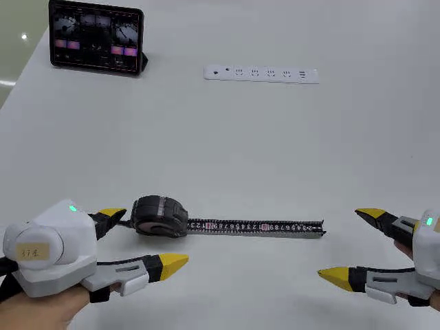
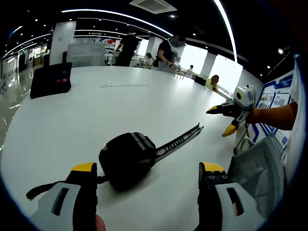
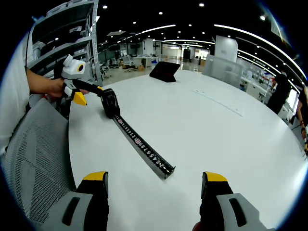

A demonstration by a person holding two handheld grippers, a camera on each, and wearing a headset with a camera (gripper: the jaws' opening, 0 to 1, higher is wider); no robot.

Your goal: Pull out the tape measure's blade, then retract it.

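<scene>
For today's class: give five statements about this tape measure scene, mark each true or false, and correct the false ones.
1. The tape measure's blade lies pulled out on the table. True.
2. The right gripper is shut on the blade's tip. False: it is open and clear of the tip.
3. The left gripper is open beside the case. True.
4. The tablet lies flat with a dark screen. False: it stands propped up, screen lit.
5. A power strip lies on the table beyond the blade. True.
</scene>
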